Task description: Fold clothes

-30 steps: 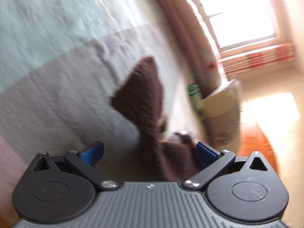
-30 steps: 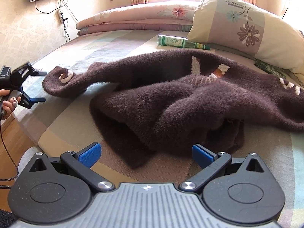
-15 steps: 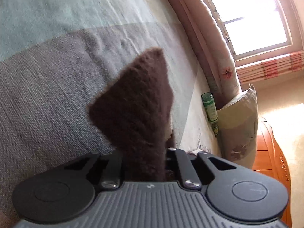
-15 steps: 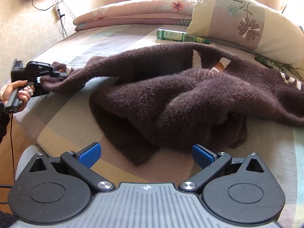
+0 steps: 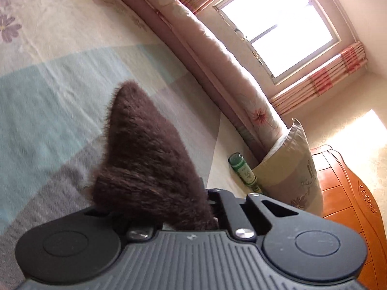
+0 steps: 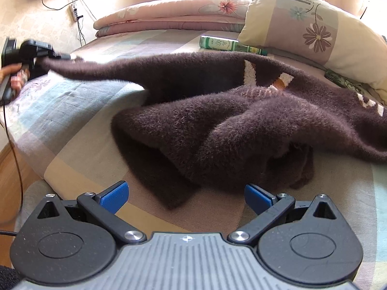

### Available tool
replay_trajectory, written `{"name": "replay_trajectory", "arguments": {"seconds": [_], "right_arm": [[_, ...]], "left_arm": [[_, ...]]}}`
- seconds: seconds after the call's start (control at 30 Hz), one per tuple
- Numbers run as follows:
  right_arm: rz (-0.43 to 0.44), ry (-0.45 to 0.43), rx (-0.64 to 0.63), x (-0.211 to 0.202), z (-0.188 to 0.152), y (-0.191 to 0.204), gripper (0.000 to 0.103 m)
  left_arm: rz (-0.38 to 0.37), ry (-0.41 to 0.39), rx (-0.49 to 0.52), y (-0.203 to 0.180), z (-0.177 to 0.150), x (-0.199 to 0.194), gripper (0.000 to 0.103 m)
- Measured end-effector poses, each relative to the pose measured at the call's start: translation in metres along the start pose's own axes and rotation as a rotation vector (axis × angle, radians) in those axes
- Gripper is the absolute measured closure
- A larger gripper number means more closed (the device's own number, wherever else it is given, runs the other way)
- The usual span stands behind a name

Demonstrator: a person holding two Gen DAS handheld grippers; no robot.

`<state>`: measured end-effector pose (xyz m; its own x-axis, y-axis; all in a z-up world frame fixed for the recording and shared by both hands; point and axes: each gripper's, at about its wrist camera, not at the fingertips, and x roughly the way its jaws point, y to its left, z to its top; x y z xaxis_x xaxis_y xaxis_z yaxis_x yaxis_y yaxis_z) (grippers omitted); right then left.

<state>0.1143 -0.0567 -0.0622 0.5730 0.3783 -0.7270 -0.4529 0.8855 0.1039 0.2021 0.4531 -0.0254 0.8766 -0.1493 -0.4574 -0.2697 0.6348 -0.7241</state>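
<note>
While the left gripper (image 6: 52, 54) is clamped on a sleeve end of the fuzzy brown sweater (image 6: 217, 120) and holds it off the striped bedsheet (image 6: 72, 125) at nine o'clock in the right wrist view, the rest of the sweater lies bunched at the centre; the right gripper (image 6: 186, 197) hovers at six o'clock, jaws wide and empty. A green bottle (image 6: 225, 44) lies at twelve o'clock, just beside a floral pillow (image 6: 314, 24).

left gripper (image 6: 52, 54) is all motion blur, its pads buried in the brown sweater (image 6: 217, 120), which runs off the right edge.
</note>
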Motion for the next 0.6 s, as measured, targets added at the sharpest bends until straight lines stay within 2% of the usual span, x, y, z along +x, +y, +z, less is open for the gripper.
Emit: {"name": "replay_trajectory", "arguments": {"seconds": [0.2, 0.3, 0.33, 0.47, 0.6], "right_arm": [[-0.016, -0.001, 0.027, -0.001, 0.004, -0.007, 0.0], [-0.02, 0.0, 0.025, 0.0, 0.005, -0.01, 0.0], [-0.02, 0.003, 0.024, 0.0, 0.005, -0.01, 0.0], [-0.011, 0.008, 0.024, 0.002, 0.004, -0.013, 0.0], [0.006, 0.01, 0.025, 0.003, 0.003, -0.014, 0.0]], "left_arm": [[-0.015, -0.08, 0.071, -0.035, 0.043, 0.004, 0.098], [-0.033, -0.131, 0.065, -0.037, 0.055, 0.001, 0.098], [-0.018, -0.136, 0.058, -0.033, 0.059, 0.001, 0.098], [0.135, -0.162, -0.005, 0.002, 0.066, -0.007, 0.092], [0.285, -0.153, -0.015, 0.034, 0.071, -0.03, 0.085]]}}
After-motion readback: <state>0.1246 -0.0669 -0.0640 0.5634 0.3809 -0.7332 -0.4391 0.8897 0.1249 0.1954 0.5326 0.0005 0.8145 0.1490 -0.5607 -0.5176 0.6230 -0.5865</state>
